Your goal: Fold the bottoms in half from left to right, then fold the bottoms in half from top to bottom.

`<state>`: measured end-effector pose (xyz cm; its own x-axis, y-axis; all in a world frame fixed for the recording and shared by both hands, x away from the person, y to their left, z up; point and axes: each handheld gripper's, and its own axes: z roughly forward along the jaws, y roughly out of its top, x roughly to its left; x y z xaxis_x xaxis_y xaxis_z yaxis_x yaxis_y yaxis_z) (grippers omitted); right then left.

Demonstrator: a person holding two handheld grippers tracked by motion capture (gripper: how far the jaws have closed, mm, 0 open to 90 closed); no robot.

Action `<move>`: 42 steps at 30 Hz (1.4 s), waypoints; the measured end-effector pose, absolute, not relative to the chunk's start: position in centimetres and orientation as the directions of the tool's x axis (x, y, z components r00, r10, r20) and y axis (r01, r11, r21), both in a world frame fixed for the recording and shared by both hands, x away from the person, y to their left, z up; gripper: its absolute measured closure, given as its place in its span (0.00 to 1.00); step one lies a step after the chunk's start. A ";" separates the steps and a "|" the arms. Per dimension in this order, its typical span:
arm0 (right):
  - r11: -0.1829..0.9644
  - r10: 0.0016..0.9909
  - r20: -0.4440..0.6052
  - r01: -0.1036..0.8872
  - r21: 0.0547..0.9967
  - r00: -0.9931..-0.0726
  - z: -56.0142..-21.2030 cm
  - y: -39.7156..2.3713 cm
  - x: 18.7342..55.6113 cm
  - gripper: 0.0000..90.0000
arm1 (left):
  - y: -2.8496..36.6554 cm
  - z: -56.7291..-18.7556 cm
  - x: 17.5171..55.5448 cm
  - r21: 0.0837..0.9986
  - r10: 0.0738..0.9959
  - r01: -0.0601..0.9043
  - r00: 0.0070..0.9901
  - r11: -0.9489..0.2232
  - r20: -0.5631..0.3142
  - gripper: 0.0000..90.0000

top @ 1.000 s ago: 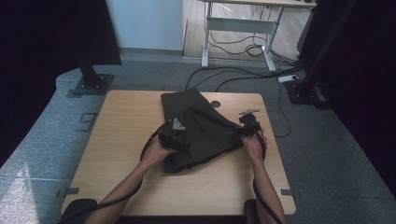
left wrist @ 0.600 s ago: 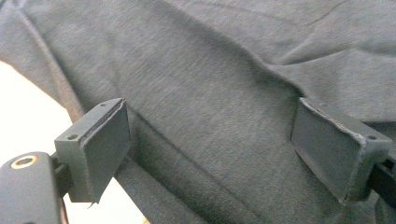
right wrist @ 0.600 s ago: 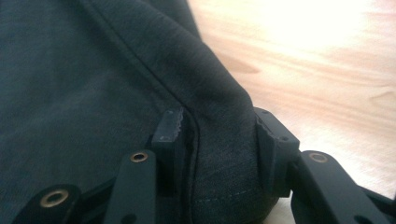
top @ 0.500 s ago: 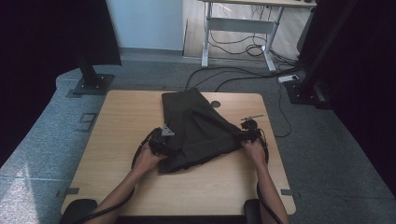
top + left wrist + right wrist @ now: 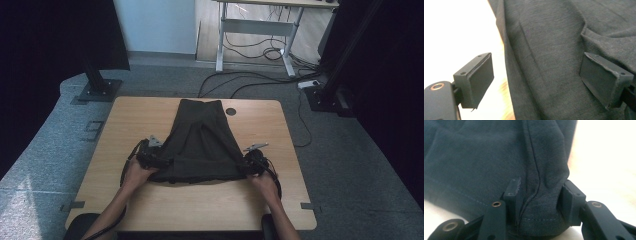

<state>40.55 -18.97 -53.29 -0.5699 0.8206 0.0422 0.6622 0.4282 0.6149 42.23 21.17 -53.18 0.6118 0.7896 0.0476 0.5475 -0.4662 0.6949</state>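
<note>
— Holding anything with my left gripper point(image 5: 536, 80)?
— It's gaping wide, straddling the dark garment's point(image 5: 200, 142) edge on the table point(image 5: 125, 120).
— And my right gripper point(image 5: 540, 195)?
— It's pinching the garment's near hem corner, jaws partly closed.

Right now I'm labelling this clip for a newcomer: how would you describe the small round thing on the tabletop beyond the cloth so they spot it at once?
Start at the wooden table, then find the dark garment spread down its middle. Just off the garment's far right corner sits a small dark round hole in the tabletop, apart from the fabric and flush with the wood rather than lying on it.
</note>
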 end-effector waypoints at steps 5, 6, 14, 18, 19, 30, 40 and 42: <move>0.435 0.810 0.040 0.645 0.628 -0.585 -53.4 -17.6 38.4 0.60 | 22.3 -53.2 41.5 0.701 0.806 0.557 0.590 -0.445 0.043 0.15; 0.431 0.812 0.040 0.644 0.632 -0.583 -53.5 -17.5 38.0 0.60 | 22.3 -53.3 41.4 0.703 0.807 0.556 0.588 -0.443 0.043 0.15; 0.434 0.808 0.046 0.646 0.628 -0.588 -53.5 -17.2 37.1 0.52 | 22.4 -52.8 41.0 0.699 0.819 0.557 0.570 -0.449 0.072 0.14; 0.431 0.802 0.061 0.648 0.628 -0.594 -53.1 -17.3 37.3 0.32 | 22.4 -51.2 40.8 0.710 0.828 0.544 0.552 -0.447 0.098 0.13; 0.425 0.799 0.071 0.644 0.636 -0.598 -53.0 -17.4 37.3 0.29 | 22.3 -50.6 40.6 0.721 0.828 0.541 0.554 -0.432 0.081 0.13; 0.440 0.765 0.041 0.568 0.695 -0.643 -48.5 -15.6 41.4 0.20 | 18.4 -49.4 39.7 0.730 0.766 0.484 0.638 -0.483 0.084 0.09; 0.421 0.803 0.035 0.608 0.674 -0.595 -48.1 -11.9 50.0 0.20 | 16.9 -53.1 40.0 0.650 0.772 0.546 0.628 -0.529 0.100 0.09; 0.413 0.818 0.022 0.612 0.674 -0.575 -48.6 -11.4 51.2 0.19 | 17.0 -53.2 39.9 0.648 0.772 0.546 0.627 -0.531 0.104 0.09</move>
<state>51.23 -11.44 -48.58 -0.5754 0.8176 0.0220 0.6122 0.4127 0.6744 39.92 16.97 -53.16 0.6271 0.7720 0.1040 0.5459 -0.5308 0.6483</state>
